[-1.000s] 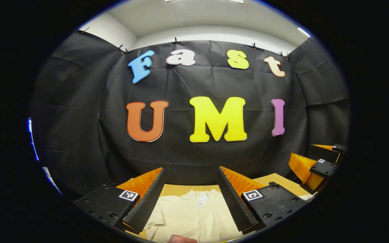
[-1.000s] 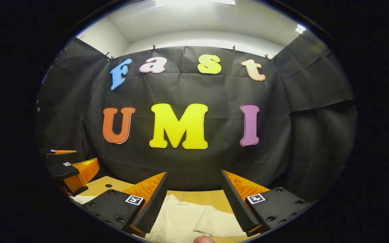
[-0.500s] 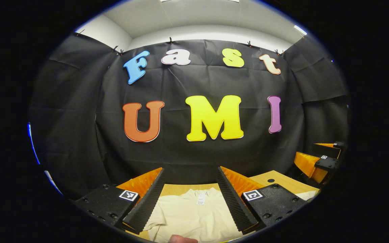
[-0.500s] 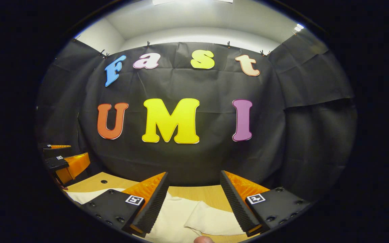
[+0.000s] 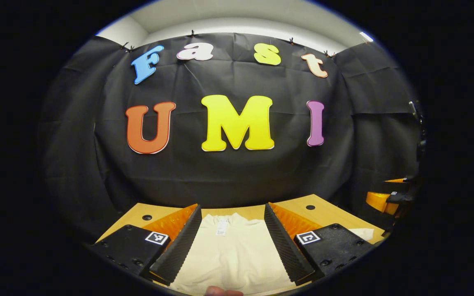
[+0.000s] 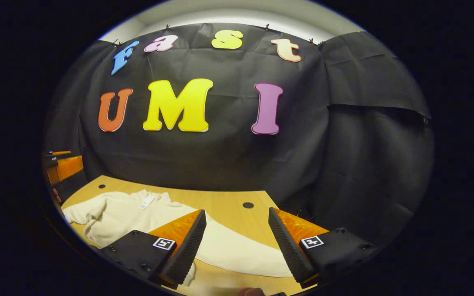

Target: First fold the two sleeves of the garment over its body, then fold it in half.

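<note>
cream T-shirt (image 5: 233,255) flat on wooden table (image 6: 224,207), neck label up | left gripper (image 5: 232,242) fingers spread | right gripper (image 6: 237,246) fingers spread

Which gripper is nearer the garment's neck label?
Left. The left gripper frames the neck label between its fingers; the right gripper sits off toward the sleeve side.
</note>
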